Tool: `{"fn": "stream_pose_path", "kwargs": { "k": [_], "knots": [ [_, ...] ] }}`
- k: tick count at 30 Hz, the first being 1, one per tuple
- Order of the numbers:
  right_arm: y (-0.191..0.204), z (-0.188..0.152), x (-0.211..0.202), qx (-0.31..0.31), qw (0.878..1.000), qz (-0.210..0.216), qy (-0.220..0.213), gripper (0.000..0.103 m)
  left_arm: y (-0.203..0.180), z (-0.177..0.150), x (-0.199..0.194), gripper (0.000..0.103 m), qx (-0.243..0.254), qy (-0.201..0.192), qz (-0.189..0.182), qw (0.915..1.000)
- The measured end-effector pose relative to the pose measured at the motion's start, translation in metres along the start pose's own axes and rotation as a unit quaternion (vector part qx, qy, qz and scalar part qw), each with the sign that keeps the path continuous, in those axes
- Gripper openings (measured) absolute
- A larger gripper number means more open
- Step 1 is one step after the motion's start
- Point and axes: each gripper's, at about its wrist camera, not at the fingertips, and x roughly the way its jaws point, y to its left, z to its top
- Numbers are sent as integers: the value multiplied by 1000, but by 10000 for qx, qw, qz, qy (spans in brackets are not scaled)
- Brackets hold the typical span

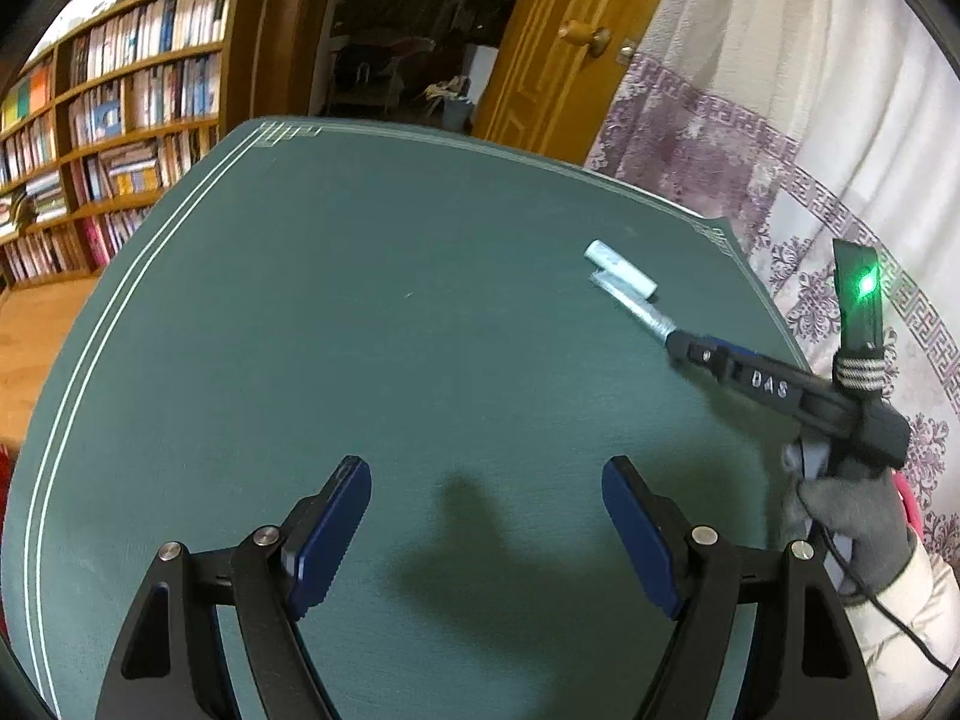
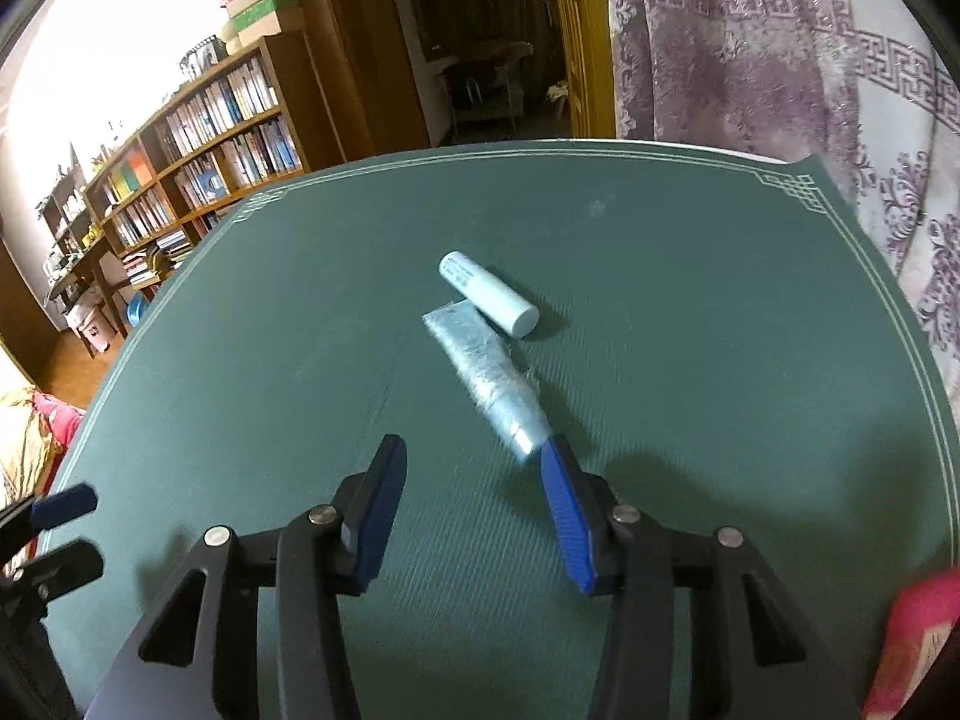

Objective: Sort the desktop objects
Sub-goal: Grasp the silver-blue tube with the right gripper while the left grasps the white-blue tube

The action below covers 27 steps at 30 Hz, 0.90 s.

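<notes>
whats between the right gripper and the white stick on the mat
The squeezed silvery tube lies there, its near end by the right gripper and its flat far end beside the white stick. The right wrist view shows this best.

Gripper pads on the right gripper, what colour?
Blue, on black fingers; the right gripper shows them best in the right wrist view.

The dark green table mat lies bare toward its left edge; only a pale blue cylindrical stick and a crinkled silver-blue tube, touching, obstruct near the right edge.
</notes>
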Motion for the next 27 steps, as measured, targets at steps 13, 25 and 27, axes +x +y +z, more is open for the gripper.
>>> {"fn": "stream_pose_path", "kwargs": {
  "k": [13, 25, 27],
  "knots": [
    [14, 13, 32, -651, 9964, -522, 135, 29, 1, 24, 27, 81, -12, 35, 116, 9999],
    [6, -37, -26, -315, 9992, -198, 136, 23, -60, 51, 67, 81, 408, 120, -153, 9990],
    [4, -50, -42, -321, 9993, -166, 85, 23, -73, 56, 72, 81, 461, 98, -192, 9987]
  ]
}}
